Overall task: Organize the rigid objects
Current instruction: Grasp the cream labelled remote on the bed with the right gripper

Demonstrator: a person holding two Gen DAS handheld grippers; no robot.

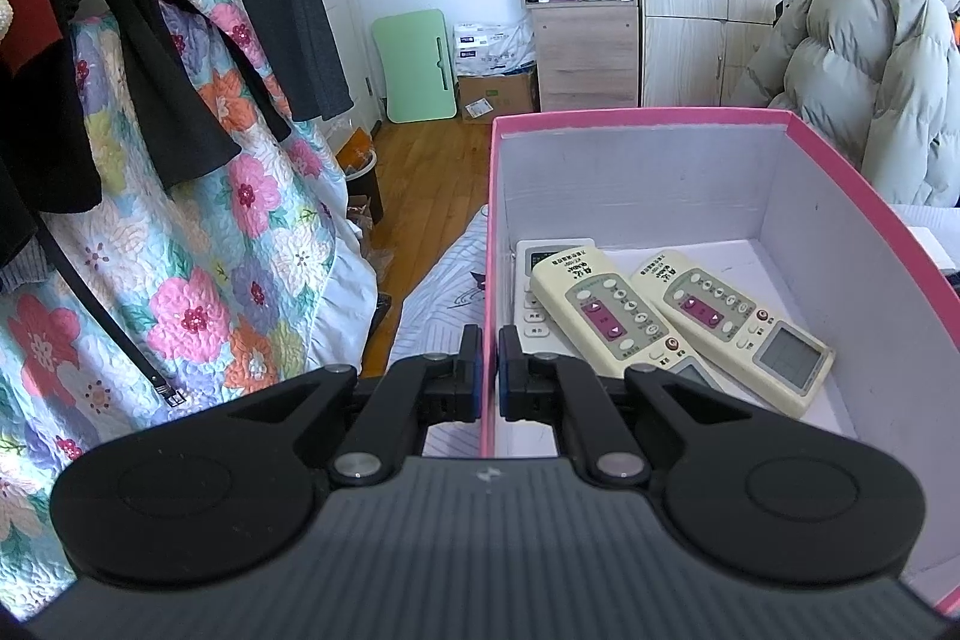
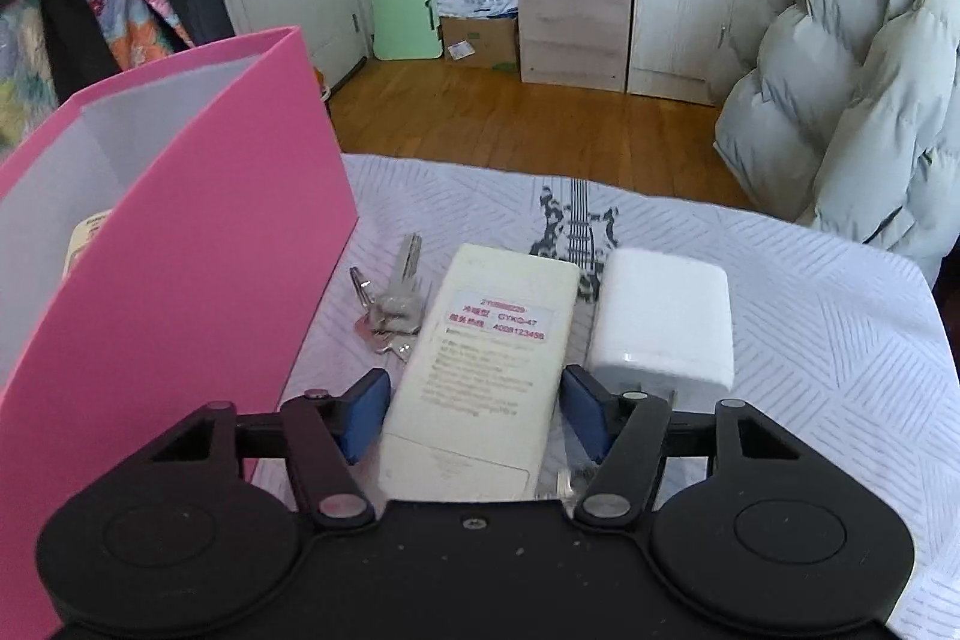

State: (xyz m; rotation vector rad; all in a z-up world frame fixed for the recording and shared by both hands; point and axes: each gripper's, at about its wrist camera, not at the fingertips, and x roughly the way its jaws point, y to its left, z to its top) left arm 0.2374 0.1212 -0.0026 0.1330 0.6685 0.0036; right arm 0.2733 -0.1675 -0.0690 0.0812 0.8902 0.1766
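A pink box (image 1: 840,172) with a white inside holds three remote controls: two cream ones (image 1: 606,310) (image 1: 738,322) and a white one (image 1: 531,298) beneath. My left gripper (image 1: 491,370) is shut on the box's left wall. In the right wrist view the box (image 2: 198,244) stands at the left. My right gripper (image 2: 474,406) straddles a cream remote (image 2: 480,370) lying face down on the bed; the fingers (image 2: 366,406) stand close at its sides, and contact is unclear. A white charger (image 2: 663,322) and a bunch of keys (image 2: 390,304) lie beside it.
The bed cover (image 2: 810,340) is white with grey lines. A floral quilt and dark clothes (image 1: 180,220) hang at the left. A grey puffer jacket (image 2: 858,88) lies on a chair at the right. Wooden floor, shelves and wardrobe stand behind.
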